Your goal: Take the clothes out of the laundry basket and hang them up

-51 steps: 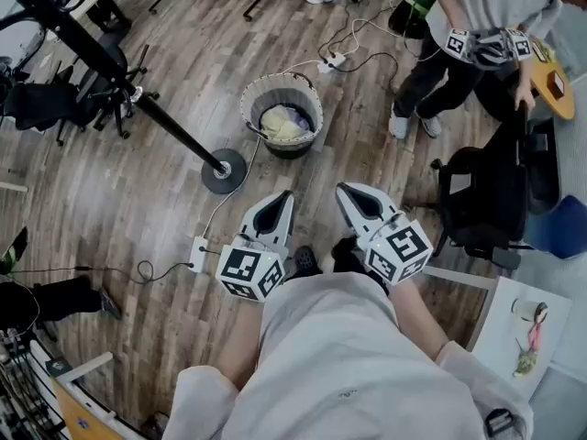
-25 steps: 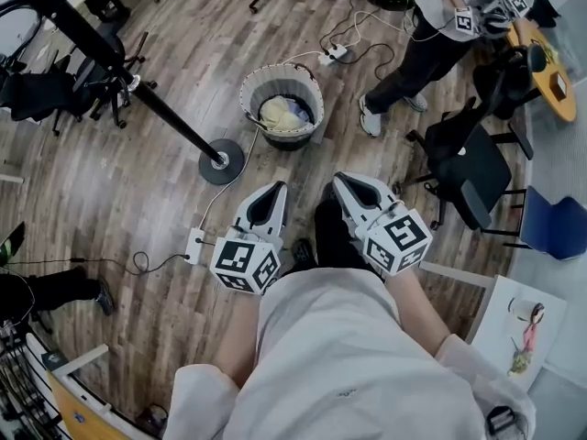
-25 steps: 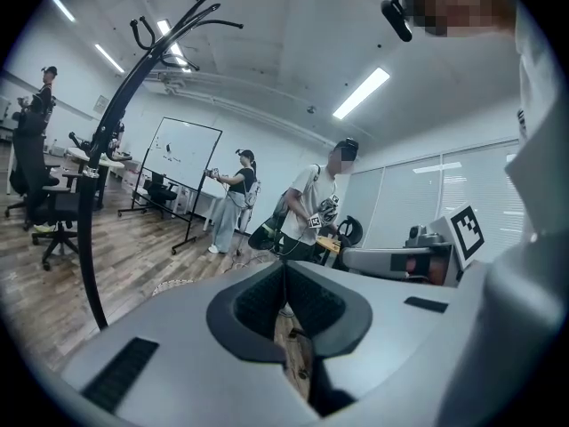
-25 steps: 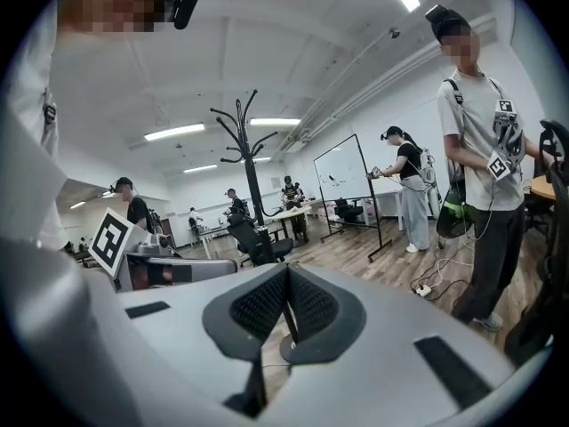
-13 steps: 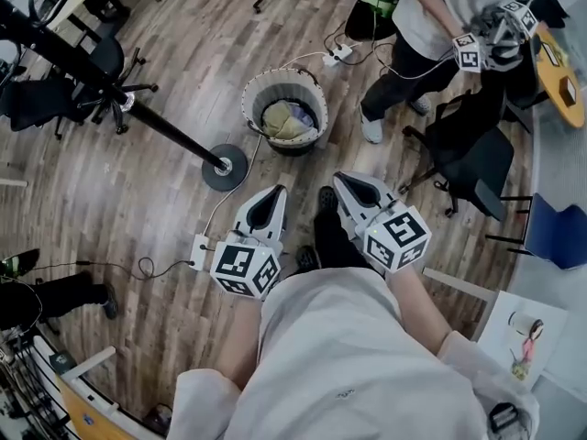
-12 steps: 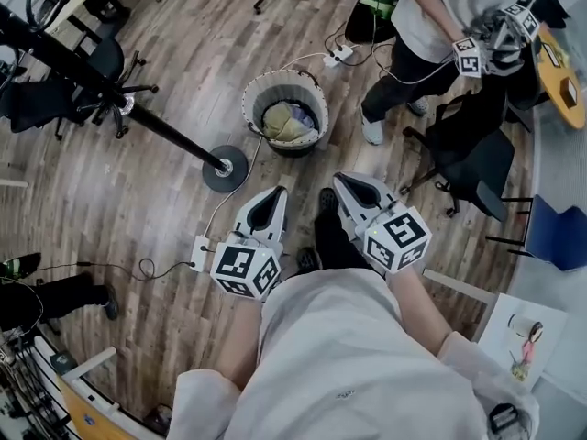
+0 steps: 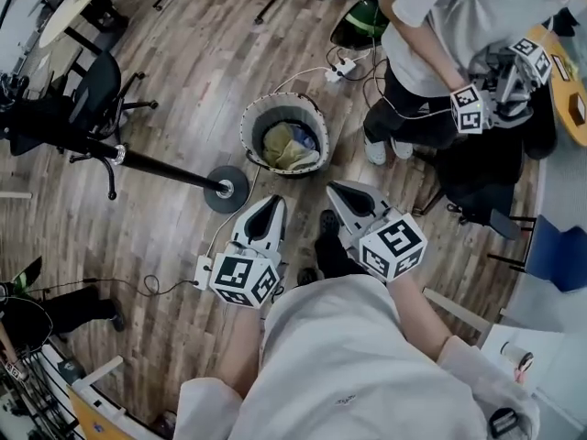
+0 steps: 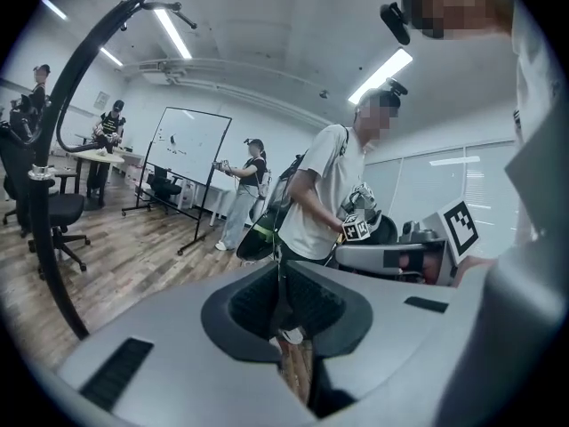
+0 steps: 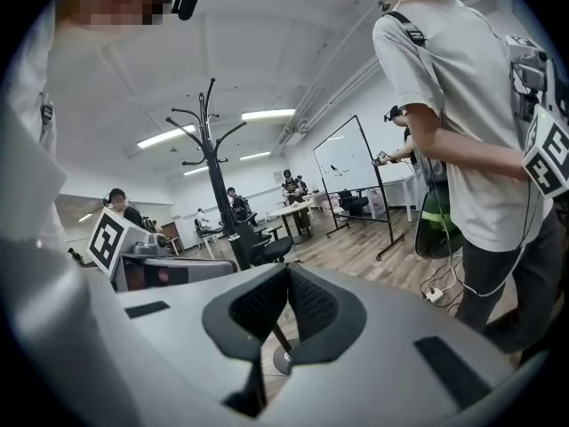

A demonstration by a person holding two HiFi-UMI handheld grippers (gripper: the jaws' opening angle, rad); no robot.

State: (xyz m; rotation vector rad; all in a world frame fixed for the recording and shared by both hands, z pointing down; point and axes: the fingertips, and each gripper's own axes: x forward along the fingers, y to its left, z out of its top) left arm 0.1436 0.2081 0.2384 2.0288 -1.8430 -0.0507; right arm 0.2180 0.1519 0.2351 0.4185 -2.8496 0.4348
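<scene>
Our left hand-held gripper (image 7: 272,205) and right hand-held gripper (image 7: 337,191) are closed and empty, below the laundry basket (image 7: 249,122).
Clothes (image 7: 288,145) lie inside it at upper centre; a coat stand base (image 7: 226,189) sits at its lower left, and another person (image 7: 431,26) stands at upper right.

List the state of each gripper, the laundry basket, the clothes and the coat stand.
left gripper: shut, empty
right gripper: shut, empty
laundry basket: upright on the floor, clothes inside
clothes: piled in the laundry basket, no gripper on them
coat stand: upright, hooks bare
</scene>
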